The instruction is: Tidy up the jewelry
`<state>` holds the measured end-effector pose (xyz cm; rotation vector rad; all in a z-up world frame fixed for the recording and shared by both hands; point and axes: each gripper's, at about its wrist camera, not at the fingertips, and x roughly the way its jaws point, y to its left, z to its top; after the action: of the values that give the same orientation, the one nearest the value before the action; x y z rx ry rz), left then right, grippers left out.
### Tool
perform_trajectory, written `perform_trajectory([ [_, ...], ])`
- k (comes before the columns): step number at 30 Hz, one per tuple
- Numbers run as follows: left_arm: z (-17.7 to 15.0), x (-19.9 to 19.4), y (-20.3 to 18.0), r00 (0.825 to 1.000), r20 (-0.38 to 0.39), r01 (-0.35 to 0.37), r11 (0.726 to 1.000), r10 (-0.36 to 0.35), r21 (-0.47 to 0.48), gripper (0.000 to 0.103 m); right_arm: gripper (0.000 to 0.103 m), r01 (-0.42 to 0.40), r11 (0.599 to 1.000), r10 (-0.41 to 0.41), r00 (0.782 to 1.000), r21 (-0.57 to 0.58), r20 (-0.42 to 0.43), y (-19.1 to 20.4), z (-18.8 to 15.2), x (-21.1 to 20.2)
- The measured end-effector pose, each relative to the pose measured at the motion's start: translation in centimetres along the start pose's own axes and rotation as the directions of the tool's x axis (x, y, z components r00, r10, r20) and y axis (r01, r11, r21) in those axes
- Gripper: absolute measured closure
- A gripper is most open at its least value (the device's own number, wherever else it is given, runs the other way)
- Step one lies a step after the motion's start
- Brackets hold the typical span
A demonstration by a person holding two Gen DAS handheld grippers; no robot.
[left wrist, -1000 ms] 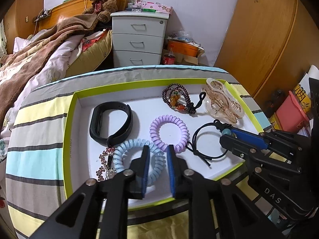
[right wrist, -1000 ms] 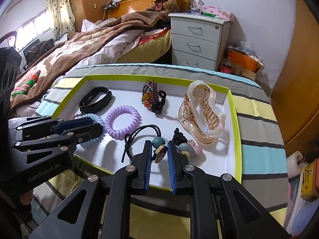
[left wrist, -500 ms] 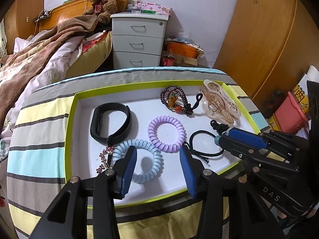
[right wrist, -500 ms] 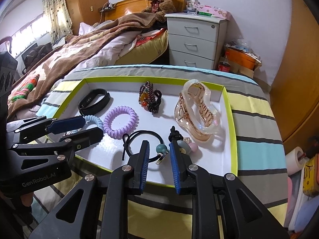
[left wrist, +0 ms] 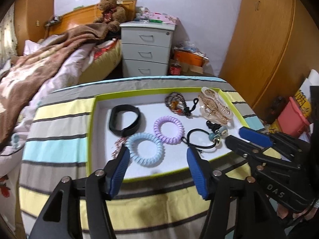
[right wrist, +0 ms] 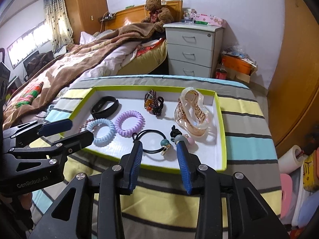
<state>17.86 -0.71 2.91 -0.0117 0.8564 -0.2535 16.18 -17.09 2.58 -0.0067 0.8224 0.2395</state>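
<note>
A white tray with a green rim (left wrist: 91, 131) lies on the striped cloth and holds the jewelry. My left gripper (left wrist: 157, 153) hovers over the tray's near edge. Its jaws are opening and grip nothing. The blue coil band (left wrist: 146, 163) lies flat on the tray beyond its fingers. My right gripper (right wrist: 159, 146) is also opening, above the black hair tie with beads (right wrist: 164, 142), which rests on the tray untouched. A purple coil band (left wrist: 168, 120), a black wristband (left wrist: 124, 119), a beaded bracelet (left wrist: 176, 104) and a clear claw clip (left wrist: 215, 107) lie farther back.
A thin pink bead chain (left wrist: 118, 147) lies beside the blue coil band. Behind the table are a bed with a brown blanket (right wrist: 79, 59), a grey drawer unit (right wrist: 191, 49) and wooden wardrobe doors (left wrist: 259, 49). Boxes and a paper roll (right wrist: 293, 155) crowd the floor at right.
Both grippers went from nearly shut to wide. The left let go of the blue coil band, the right let go of the hair tie's beads. Both drew back and up.
</note>
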Motion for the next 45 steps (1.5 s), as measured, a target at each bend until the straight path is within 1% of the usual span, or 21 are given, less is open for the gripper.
perform_trajectory([
  [7,-1.8,-2.9,0.0,0.996,0.046,-0.069,0.996,0.072,-0.048,0.029,0.066,0.007,1.0,-0.007,0.999,0.01,0.052,0.9,-1.3,-3.1],
  [9,-2.4,-3.6,-0.2,0.991,0.056,-0.116,0.992,0.119,-0.052,0.029,0.066,0.026,1.0,-0.026,0.997,0.004,0.071,1.3,-1.7,-4.0],
  [12,-3.2,-4.5,-0.4,0.989,0.063,-0.132,0.989,0.136,-0.07,0.028,0.066,0.064,0.998,-0.064,0.993,-0.006,0.1,2.0,-2.2,-5.2],
  [16,-4.0,-5.6,-0.9,0.98,0.081,-0.175,0.982,0.181,-0.076,0.028,0.066,0.067,0.997,-0.069,0.991,0.024,0.111,2.3,-2.8,-6.0],
  [20,-4.6,-6.2,-1.2,0.976,0.087,-0.192,0.979,0.198,-0.072,0.027,0.066,0.072,0.997,-0.076,0.991,0.037,0.113,2.5,-3.3,-6.3],
  [23,-5.0,-6.5,-1.2,0.977,0.09,-0.187,0.979,0.194,-0.08,0.027,0.066,0.075,0.996,-0.081,0.99,0.052,0.117,2.3,-3.5,-6.6],
  [29,-5.1,-6.9,-1.3,0.972,0.095,-0.207,0.974,0.216,-0.096,0.026,0.066,0.083,0.995,-0.09,0.988,0.058,0.124,2.4,-3.7,-6.9],
  [34,-5.2,-6.7,-1.5,0.962,0.078,-0.253,0.963,0.26,-0.089,0.024,0.066,0.083,0.995,-0.09,0.988,0.058,0.122,2.4,-3.8,-7.0],
  [36,-5.3,-6.8,-1.4,0.967,0.085,-0.231,0.968,0.239,-0.096,0.024,0.066,0.082,0.995,-0.088,0.989,0.056,0.121,2.5,-3.8,-6.9],
  [38,-5.4,-6.8,-1.2,0.974,0.076,-0.207,0.972,0.215,-0.108,0.024,0.066,0.084,0.995,-0.091,0.989,0.057,0.117,2.5,-3.9,-7.0],
  [45,-5.6,-6.9,-1.7,0.967,0.082,-0.234,0.967,0.242,-0.096,0.024,0.066,0.081,0.995,-0.087,0.99,0.061,0.114,2.6,-4.1,-7.1],
])
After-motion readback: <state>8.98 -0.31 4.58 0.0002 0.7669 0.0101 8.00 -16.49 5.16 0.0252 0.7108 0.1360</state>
